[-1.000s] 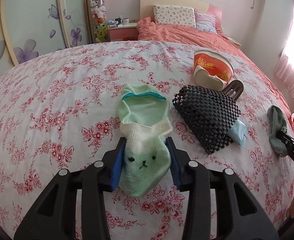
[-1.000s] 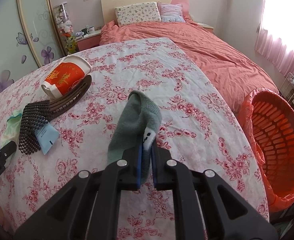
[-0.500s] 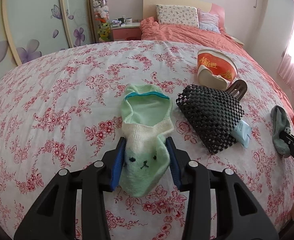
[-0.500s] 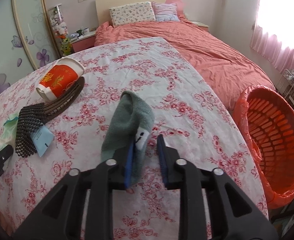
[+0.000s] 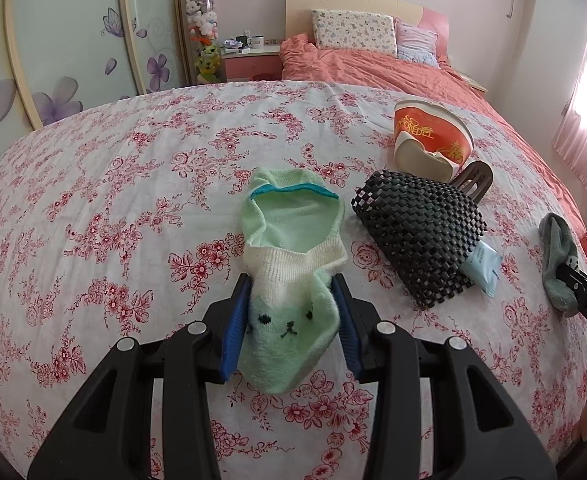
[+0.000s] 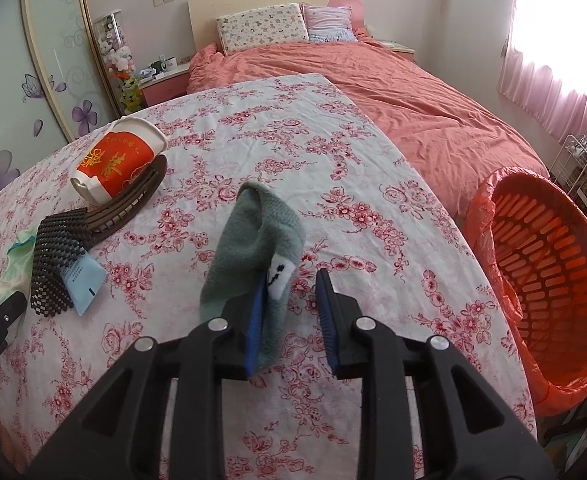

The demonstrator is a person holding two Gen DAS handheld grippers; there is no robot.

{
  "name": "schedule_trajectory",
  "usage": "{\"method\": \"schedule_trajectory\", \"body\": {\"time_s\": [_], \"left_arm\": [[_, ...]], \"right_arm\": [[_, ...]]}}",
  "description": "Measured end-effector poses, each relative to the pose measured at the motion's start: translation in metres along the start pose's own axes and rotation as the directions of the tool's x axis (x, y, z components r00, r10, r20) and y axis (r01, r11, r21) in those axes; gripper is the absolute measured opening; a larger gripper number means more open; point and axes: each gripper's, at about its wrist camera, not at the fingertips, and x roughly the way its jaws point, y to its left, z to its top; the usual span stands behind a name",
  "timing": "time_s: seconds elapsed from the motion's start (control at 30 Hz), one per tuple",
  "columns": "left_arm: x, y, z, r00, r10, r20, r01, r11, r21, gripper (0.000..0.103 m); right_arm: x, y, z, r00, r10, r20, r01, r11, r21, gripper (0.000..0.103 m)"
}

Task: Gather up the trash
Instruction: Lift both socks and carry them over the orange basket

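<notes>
Left gripper (image 5: pixel 291 326) pinching green sock (image 5: pixel 289 264) at its toe, fingers (image 5: pixel 233 328) pressed on both sides, sock flat on bench (image 5: pixel 113 200). Right gripper (image 6: pixel 291 316) spread apart, grey sock (image 6: pixel 253 248) against left finger only. Orange basket (image 6: pixel 541 280) at 3 o'clock.

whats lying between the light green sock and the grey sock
In the left wrist view: the black mesh mat, with a light blue packet tucked under its edge.

Soft knit green sock (image 5: pixel 291 280), fuzzy grey sock (image 6: pixel 253 240), glossy paper cup (image 6: pixel 115 164), matt rubbery black mat (image 5: pixel 421 236), slotted orange plastic basket (image 6: pixel 549 276).
</notes>
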Motion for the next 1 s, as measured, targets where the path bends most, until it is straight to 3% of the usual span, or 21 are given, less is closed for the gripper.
{"method": "schedule_trajectory", "body": {"time_s": [0.4, 0.83, 1.0], "left_arm": [[-0.0006, 0.0062, 0.0001, 0.999, -0.041, 0.007, 0.041, 0.999, -0.036, 0.042], [0.0029, -0.0033, 0.0028, 1.000, 0.000, -0.002, 0.000, 0.999, 0.042, 0.042], [0.0078, -0.0016, 0.0088, 1.000, -0.025, -0.007, 0.025, 0.997, 0.075, 0.039]], "right_arm": [[0.0002, 0.0002, 0.0001, 1.000, -0.007, 0.000, 0.007, 1.000, -0.003, 0.028], [-0.0007, 0.0001, 0.0001, 1.000, -0.013, 0.004, 0.013, 1.000, -0.015, 0.028], [-0.0026, 0.0040, -0.0007, 0.999, 0.039, 0.009, -0.038, 0.998, -0.042, 0.006]]}}
